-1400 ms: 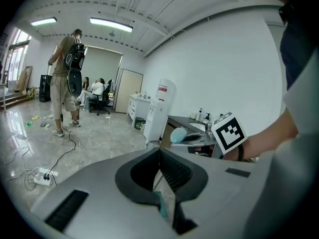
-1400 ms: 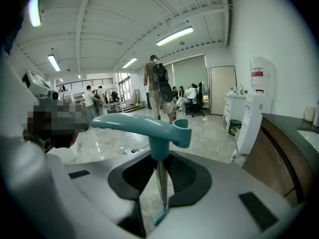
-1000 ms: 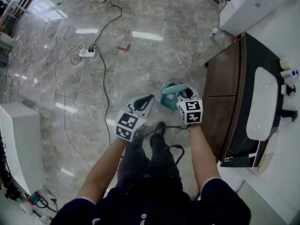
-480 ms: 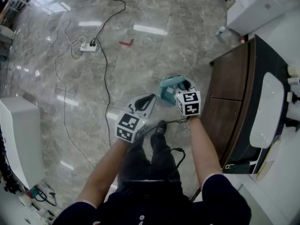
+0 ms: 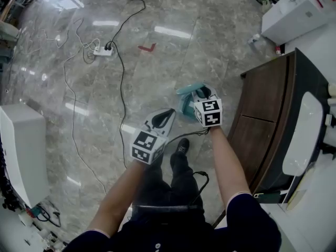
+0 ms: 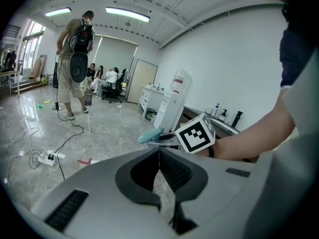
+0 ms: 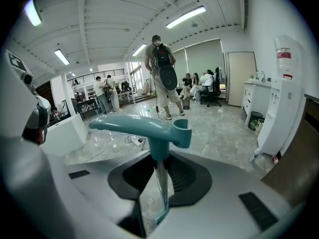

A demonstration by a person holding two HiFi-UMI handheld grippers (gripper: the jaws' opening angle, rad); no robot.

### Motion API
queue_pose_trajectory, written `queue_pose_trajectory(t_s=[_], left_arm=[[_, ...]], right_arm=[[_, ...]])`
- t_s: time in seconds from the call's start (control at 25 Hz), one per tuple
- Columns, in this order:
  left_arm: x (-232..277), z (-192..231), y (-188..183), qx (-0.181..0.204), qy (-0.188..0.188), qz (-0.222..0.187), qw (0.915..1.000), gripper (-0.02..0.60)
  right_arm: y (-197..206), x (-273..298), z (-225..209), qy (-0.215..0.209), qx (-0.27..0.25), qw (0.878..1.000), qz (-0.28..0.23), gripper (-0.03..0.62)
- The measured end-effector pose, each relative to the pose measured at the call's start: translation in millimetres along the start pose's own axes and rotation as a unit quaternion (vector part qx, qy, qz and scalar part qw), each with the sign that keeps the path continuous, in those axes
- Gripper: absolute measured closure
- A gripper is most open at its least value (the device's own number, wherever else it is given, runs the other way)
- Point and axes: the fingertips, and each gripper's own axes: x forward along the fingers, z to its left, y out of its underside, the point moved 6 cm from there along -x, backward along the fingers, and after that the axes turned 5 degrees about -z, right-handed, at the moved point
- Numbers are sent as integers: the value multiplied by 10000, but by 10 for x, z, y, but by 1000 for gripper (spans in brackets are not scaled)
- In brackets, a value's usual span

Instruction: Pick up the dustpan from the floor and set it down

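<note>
Here the right tongs [image 7: 160, 183] pinch the teal plastic dustpan [image 7: 144, 126] by its thin wall, risking a swivel and drop; left tongs [image 6: 160, 166] closed, empty.

One dustpan [image 5: 185, 103], two hand-held grippers [image 5: 167, 114] [image 5: 202, 93]

Glossy grey marble floor [image 5: 173, 67]. Power strip [image 5: 102, 51], red tape corner [image 5: 147, 48] well ahead of left gripper [image 5: 168, 113] jaws; black cable [image 5: 122, 88] left of them.

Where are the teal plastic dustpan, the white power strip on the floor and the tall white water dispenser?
teal plastic dustpan [image 7: 134, 125]: right gripper view, on its handle.
white power strip [image 5: 100, 51]: head view, on its casing.
tall white water dispenser [image 6: 172, 108]: left gripper view, on its front.
</note>
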Motion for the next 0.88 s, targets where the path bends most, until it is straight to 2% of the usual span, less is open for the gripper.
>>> queue_pose_trajectory(t_s=[0.52, 0.88], left_arm=[[4, 282, 63, -132, -21, -42, 9999, 568], [-14, 411, 12, -203, -36, -53, 9998, 568]], right_arm=[[-91, 467, 145, -16, -87, 9999, -121, 500], [-118, 548, 101, 76, 153, 9998, -124, 500]])
